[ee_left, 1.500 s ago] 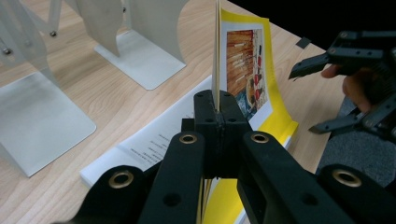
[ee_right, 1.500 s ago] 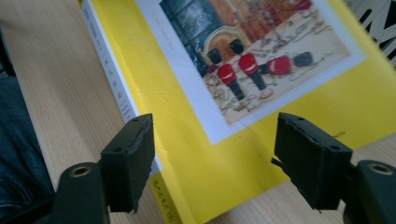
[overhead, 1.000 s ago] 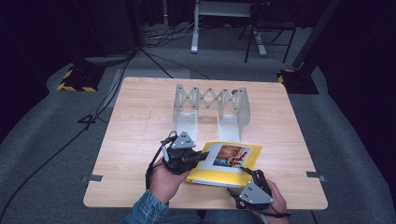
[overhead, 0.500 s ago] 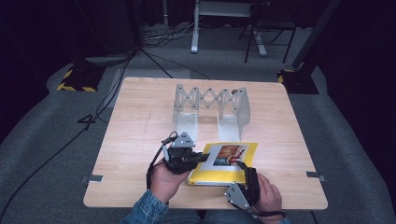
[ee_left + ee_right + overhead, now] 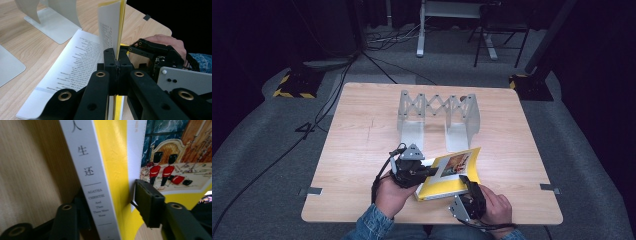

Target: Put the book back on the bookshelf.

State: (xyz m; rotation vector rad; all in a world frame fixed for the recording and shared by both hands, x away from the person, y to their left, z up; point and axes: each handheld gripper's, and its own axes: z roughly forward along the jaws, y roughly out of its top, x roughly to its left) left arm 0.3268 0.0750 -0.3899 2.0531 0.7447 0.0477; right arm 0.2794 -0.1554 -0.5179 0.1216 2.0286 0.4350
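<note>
A yellow paperback (image 5: 439, 187) lies on the wooden table (image 5: 362, 140) near its front edge. My left gripper (image 5: 424, 172) is shut on the front cover (image 5: 110, 22) and a few leaves, holding them upright over the open text page (image 5: 75, 65). My right gripper (image 5: 466, 186) sits at the book's near edge. Its jaws have just been closing, one on each side of the white spine (image 5: 87, 170). The right pad (image 5: 147, 205) presses the picture cover (image 5: 175, 157); the other jaw is mostly hidden under the book.
A grey metal expanding book rack (image 5: 437, 117) stands on the table just behind the book, with its base plates (image 5: 50, 17) close to the open page. Cables and stands lie on the dark floor beyond the table.
My right gripper has slid left to the book's near edge and its jaws have narrowed onto the spine. The cover in my left gripper now stands steeper.
</note>
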